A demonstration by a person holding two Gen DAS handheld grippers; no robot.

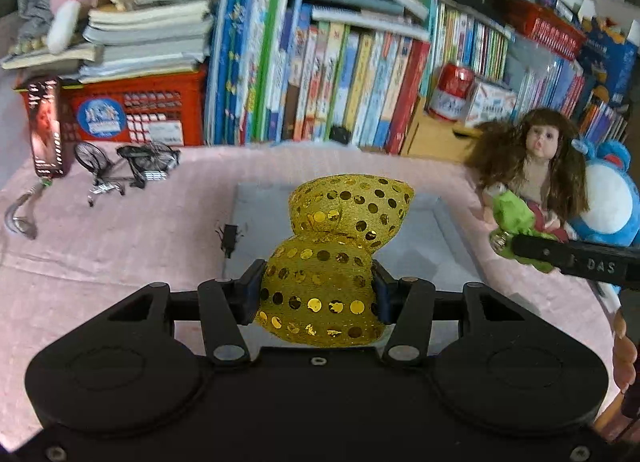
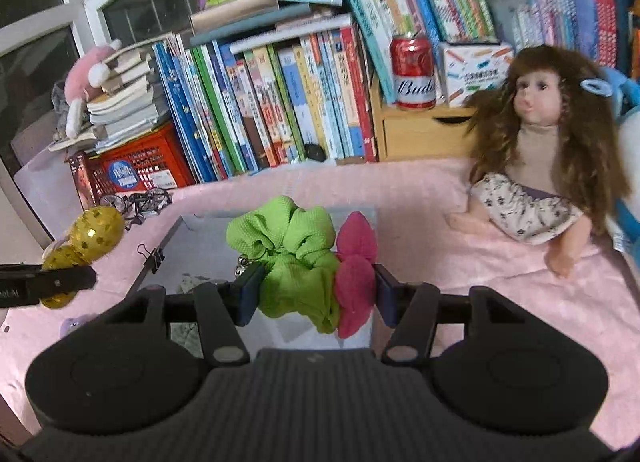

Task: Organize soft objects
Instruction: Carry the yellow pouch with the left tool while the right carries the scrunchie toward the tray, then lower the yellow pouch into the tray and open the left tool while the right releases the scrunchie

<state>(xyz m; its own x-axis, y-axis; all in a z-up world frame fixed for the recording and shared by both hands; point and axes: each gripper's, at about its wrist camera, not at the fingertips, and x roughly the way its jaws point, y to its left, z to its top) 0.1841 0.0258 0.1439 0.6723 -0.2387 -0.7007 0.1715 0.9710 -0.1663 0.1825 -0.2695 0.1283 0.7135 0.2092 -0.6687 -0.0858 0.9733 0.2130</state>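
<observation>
- The left tongs (image 1: pixel 318 292) are clamped on the near loop of a gold sequinned bow (image 1: pixel 340 250), held in the air above a grey tray (image 1: pixel 436 230); the far loop sticks out free beyond the pads
- The right tongs (image 2: pixel 316 288) are clamped on a green scrunchie (image 2: pixel 292 262) and a pink fabric piece (image 2: pixel 354 274) pressed side by side, also held over the grey tray (image 2: pixel 188 238)
- All three look light and soft; the cloth crushes under the pads, so a grip through the bunched middle should hold better than one on a loose edge
- The bow's mesh seems a little stiffer and springy, and its sequins could be slick or catch; the scrunchie carries a small metal charm that dangles
- Two pieces in one grip may slip apart on release
- The surface is a pink quilted cloth (image 1: pixel 120 246), soft and uneven, so things sink slightly
- A binder clip (image 2: pixel 154 258) sits on the tray's left rim
- A doll (image 2: pixel 536 150) sits to the right; rows of books (image 2: pixel 280 102), a red crate (image 1: pixel 140 110), a drink can (image 2: pixel 413 74) and a toy bicycle (image 1: pixel 128 166) crowd the back
</observation>
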